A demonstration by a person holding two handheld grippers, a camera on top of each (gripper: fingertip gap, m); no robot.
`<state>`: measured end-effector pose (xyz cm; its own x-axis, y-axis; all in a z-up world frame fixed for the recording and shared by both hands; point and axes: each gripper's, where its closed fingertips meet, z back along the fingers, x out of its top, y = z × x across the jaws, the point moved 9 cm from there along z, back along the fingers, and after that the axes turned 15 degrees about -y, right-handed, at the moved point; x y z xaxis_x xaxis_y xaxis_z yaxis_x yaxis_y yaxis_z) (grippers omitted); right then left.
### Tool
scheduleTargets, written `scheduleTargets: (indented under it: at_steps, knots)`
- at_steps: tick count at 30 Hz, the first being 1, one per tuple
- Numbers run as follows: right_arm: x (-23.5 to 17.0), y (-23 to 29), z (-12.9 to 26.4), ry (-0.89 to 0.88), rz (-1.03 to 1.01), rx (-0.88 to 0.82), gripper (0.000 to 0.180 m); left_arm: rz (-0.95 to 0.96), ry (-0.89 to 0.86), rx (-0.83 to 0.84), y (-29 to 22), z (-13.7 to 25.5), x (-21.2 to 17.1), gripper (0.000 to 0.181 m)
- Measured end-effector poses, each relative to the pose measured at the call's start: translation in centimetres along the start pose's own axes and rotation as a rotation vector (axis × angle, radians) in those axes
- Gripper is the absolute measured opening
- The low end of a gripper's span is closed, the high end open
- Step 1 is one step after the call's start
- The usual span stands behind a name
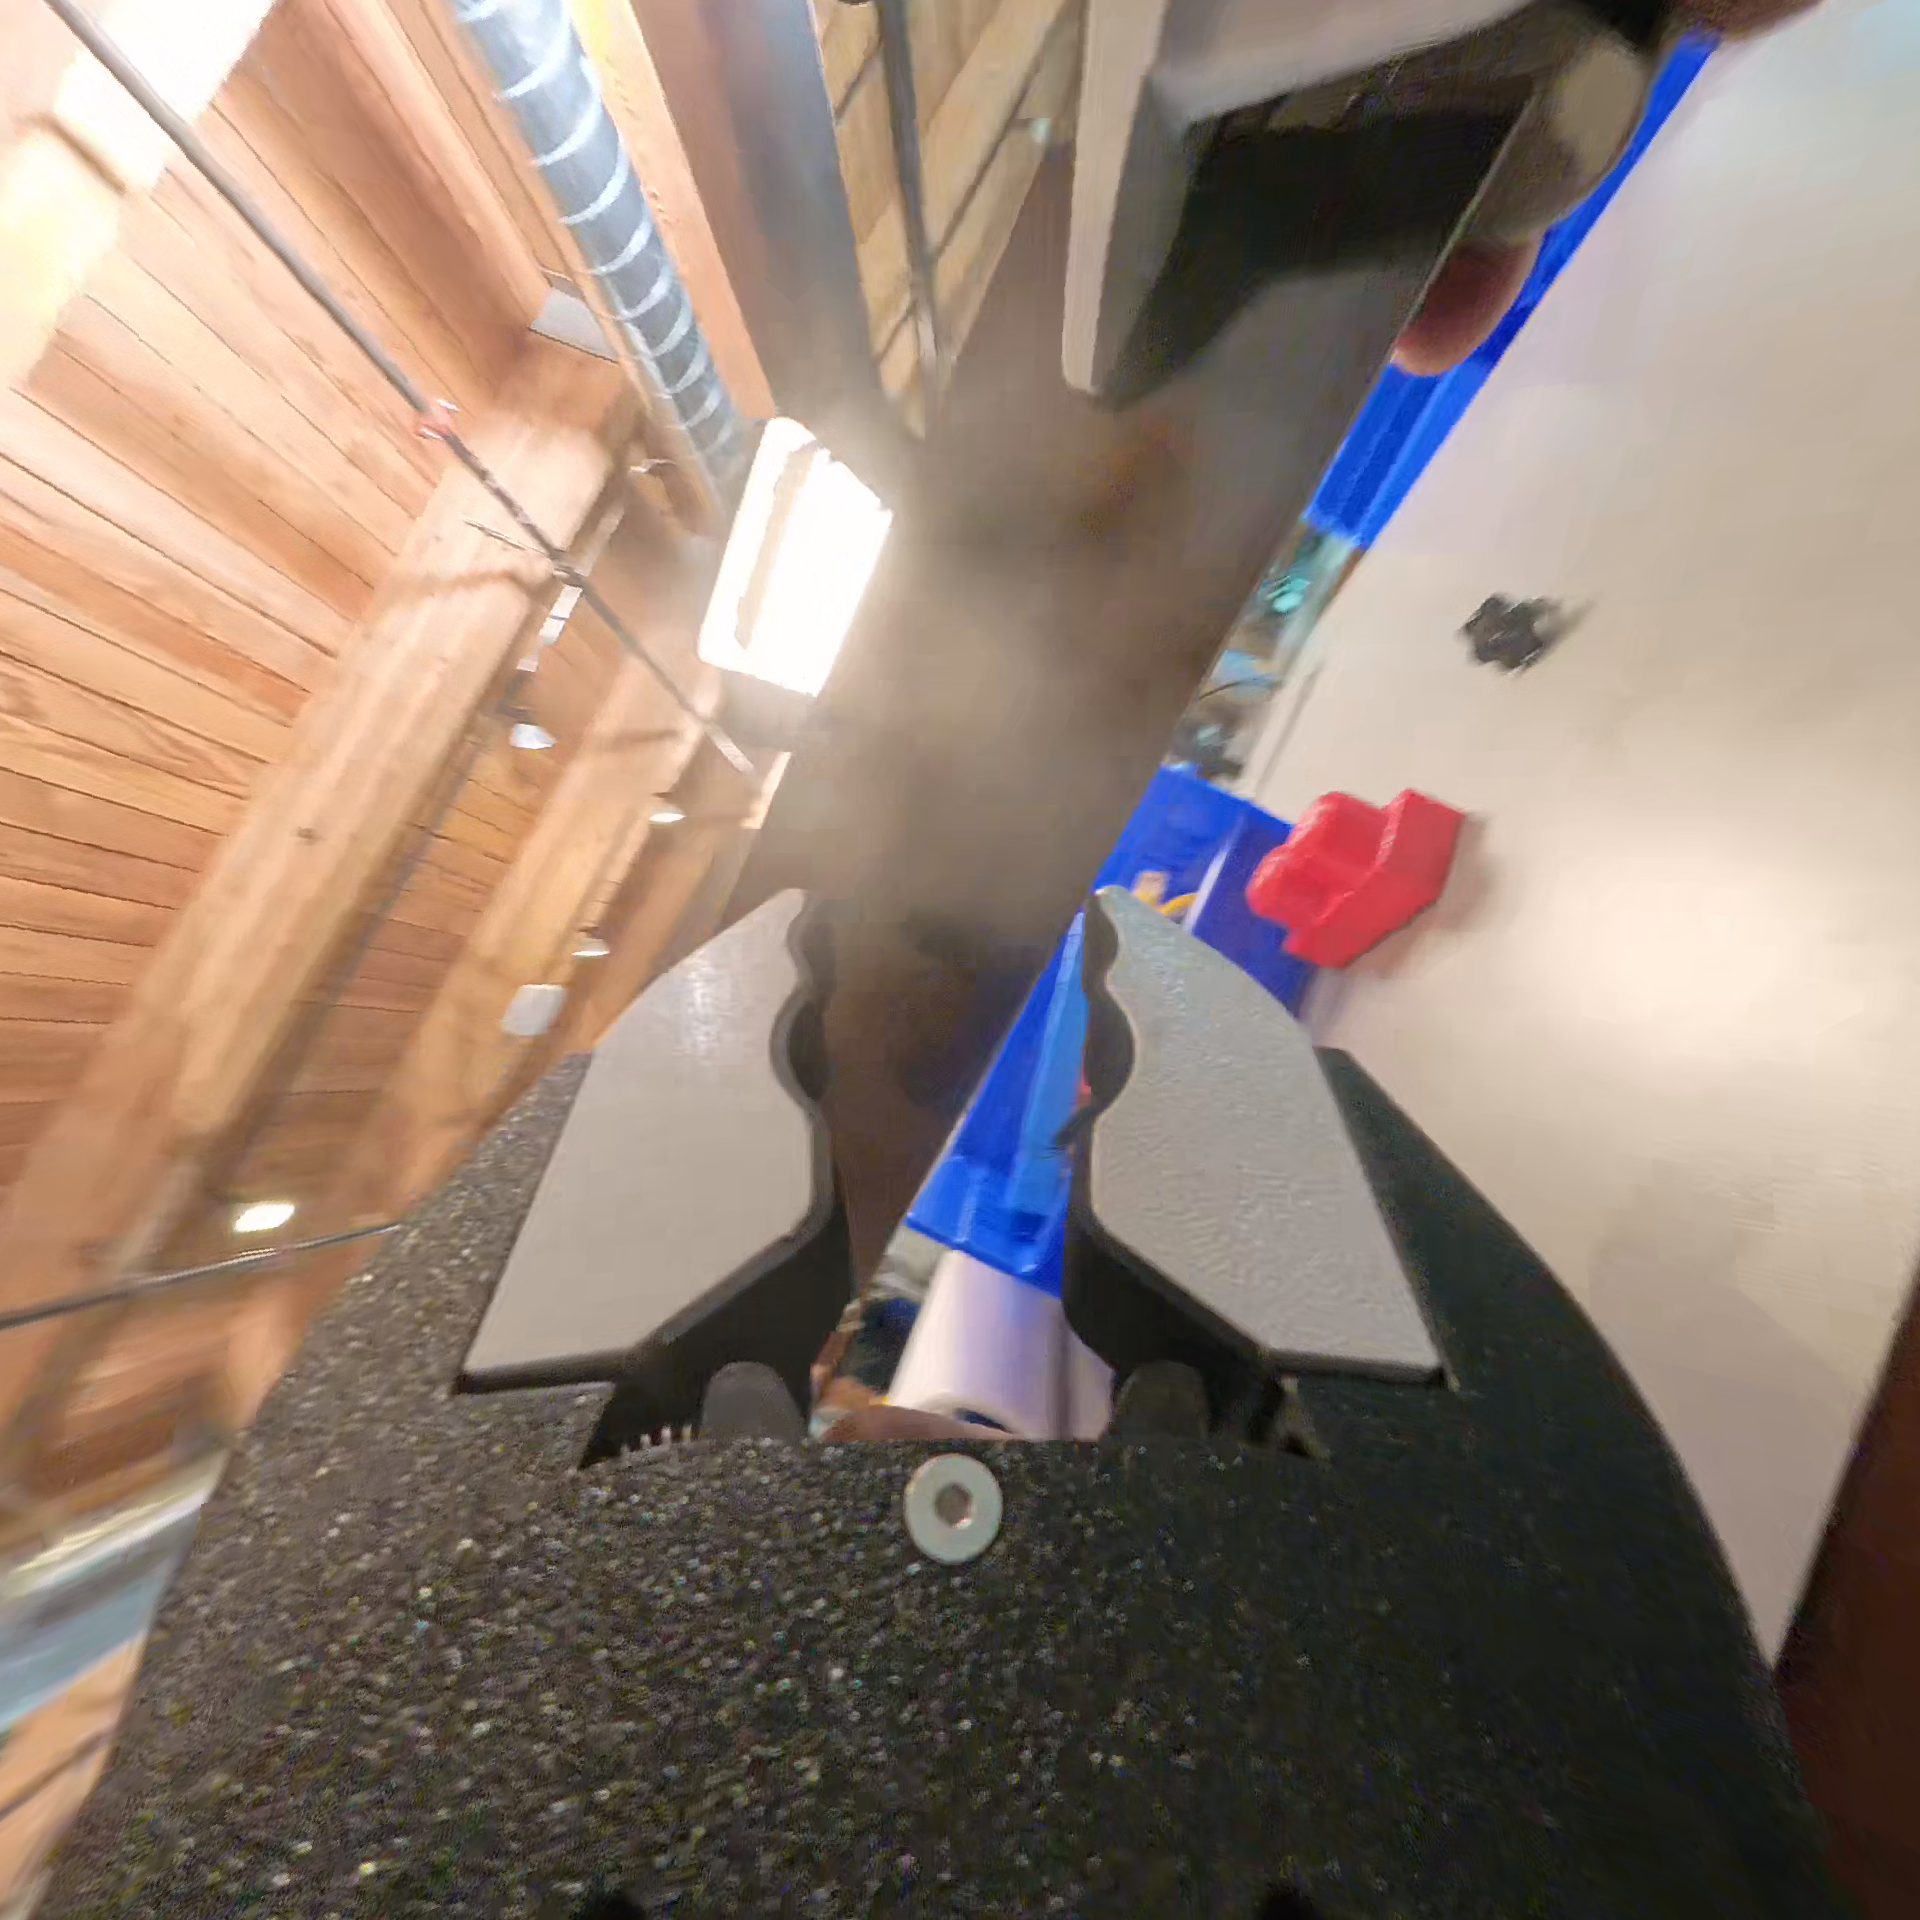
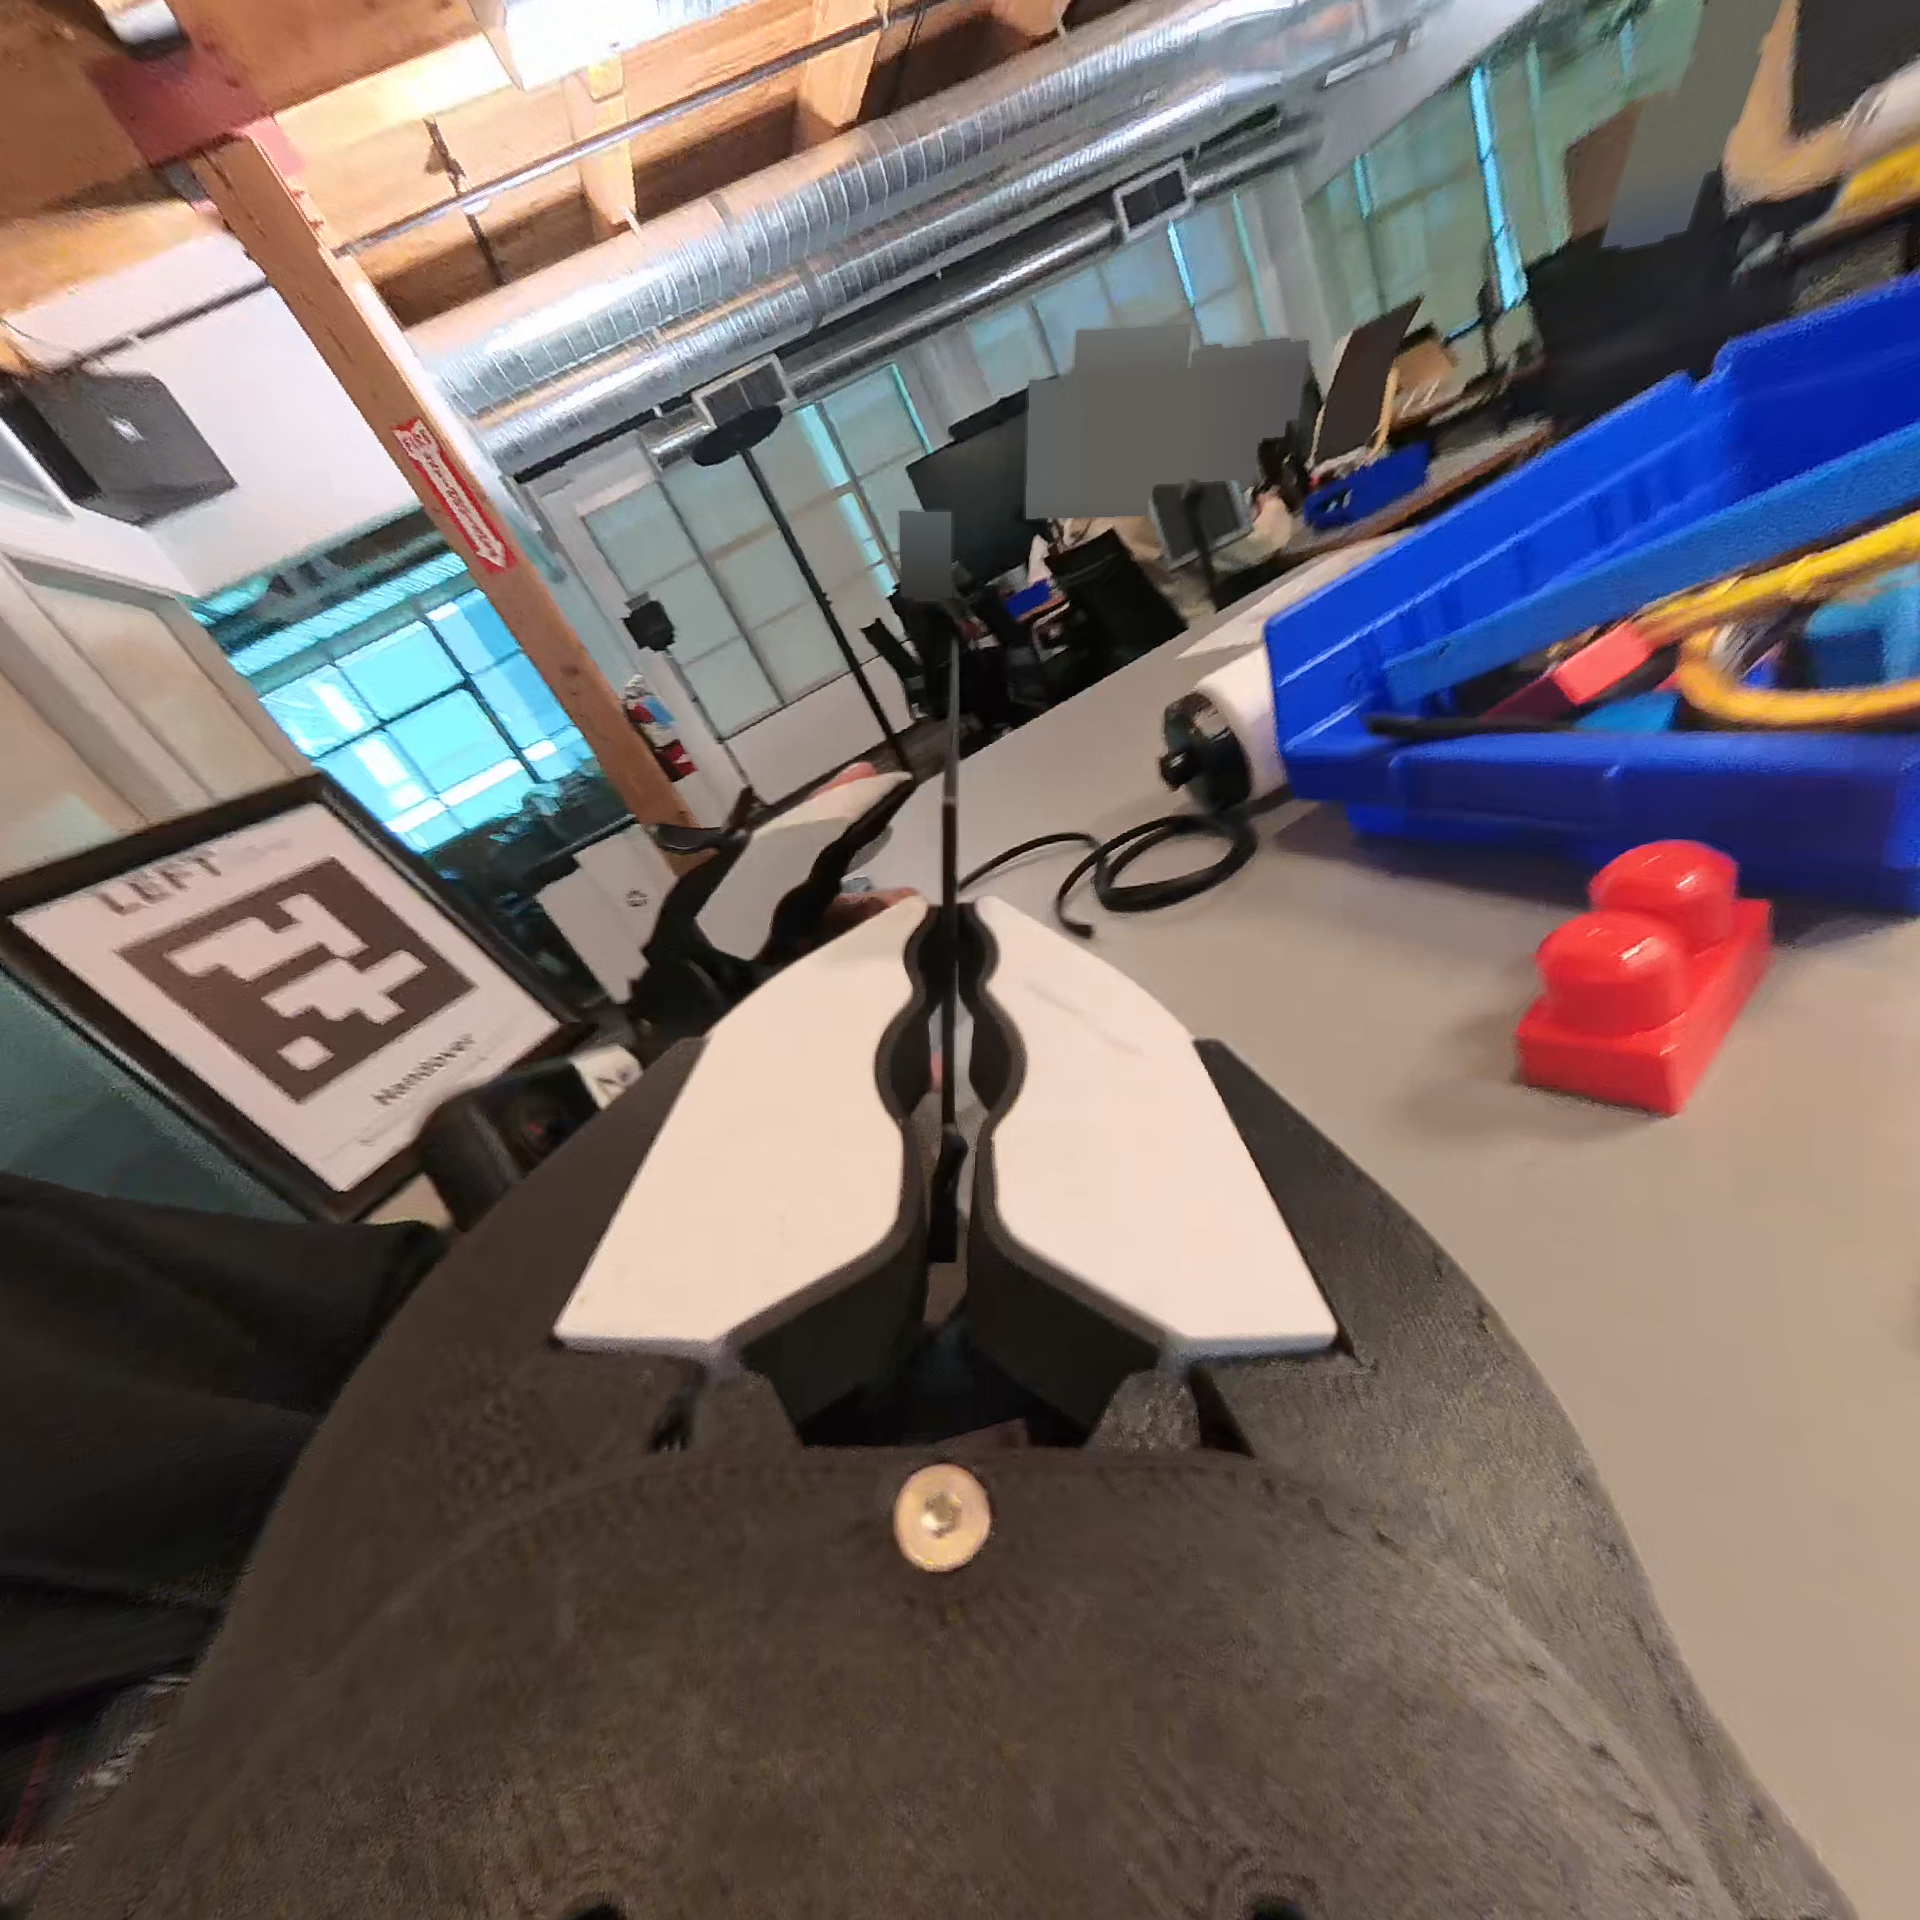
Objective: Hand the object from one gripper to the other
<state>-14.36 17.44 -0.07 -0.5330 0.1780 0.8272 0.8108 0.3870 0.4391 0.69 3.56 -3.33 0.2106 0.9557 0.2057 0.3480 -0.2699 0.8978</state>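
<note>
A thin flat black strip [image 2: 951, 748] shows edge-on in the right wrist view. My right gripper [image 2: 951, 909] is shut on its lower end, with both pads pressed against it. In the left wrist view the same strip [image 1: 997, 675] is a wide, blurred dark band. It runs from between my left fingers up to the right gripper [image 1: 1299, 208] at the top. My left gripper [image 1: 951, 914] is open. The strip lies between its pads, with a gap showing on the right side. One finger of the left gripper [image 2: 800, 842] shows just behind the strip in the right wrist view.
A red two-stud brick [image 2: 1642, 997] [image 1: 1351, 878] lies on the grey table [image 2: 1351, 1195]. A blue bin [image 2: 1558, 582] of parts stands behind it. A coiled black cable [image 2: 1164, 862] and a white roll [image 2: 1226, 707] lie nearby. A framed marker board [image 2: 281, 966] stands at the left.
</note>
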Motion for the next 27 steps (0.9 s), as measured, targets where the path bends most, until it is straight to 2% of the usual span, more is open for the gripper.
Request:
scheduleTargets:
  at_steps: [2, 6, 9, 13, 16, 18, 20, 24, 27]
  knots:
    - [0.7, 0.2, 0.4, -0.005, 0.108, -0.008, 0.001, 0.144, -0.029, -0.085, 0.7, 0.3, 0.0, 0.055]
    - [1.4, 0.7, 0.8, 0.044, 0.331, -0.034, 0.001, 0.353, -0.039, -0.198, 2.3, 0.8, 0.4, 0.055]
    - [1.2, 1.7, 0.8, 0.101, 0.483, 0.014, 0.001, 0.492, -0.001, -0.335, 3.0, 0.7, 1.0, 0.056]
    - [0.1, 3.8, 0.8, 0.188, 0.726, 0.158, 0.001, 0.472, 0.056, -0.355, 4.5, 0.1, 2.1, 0.058]
    - [-1.2, 5.3, 0.9, 0.242, 0.913, 0.274, 0.001, 0.464, 0.112, -0.469, 4.4, -0.1, 2.7, 0.056]
    - [-1.7, 5.9, 0.8, 0.241, 0.949, 0.305, 0.001, 0.446, 0.161, -0.572, 3.4, 0.2, 2.7, 0.045]
    - [-1.7, 5.8, 0.6, 0.221, 0.939, 0.291, 0.001, 0.414, 0.186, -0.638, 2.6, 0.5, 2.5, 0.017]
    - [-0.8, 4.9, 0.4, 0.106, 0.97, 0.148, 0.023, 0.493, 0.208, -0.555, 3.1, 0.1, 1.8, 0.004]
    - [1.2, 4.4, 1.0, -0.076, 0.855, 0.078, 0.034, 0.641, 0.176, -0.469, 3.9, -0.1, 1.3, 0.003]
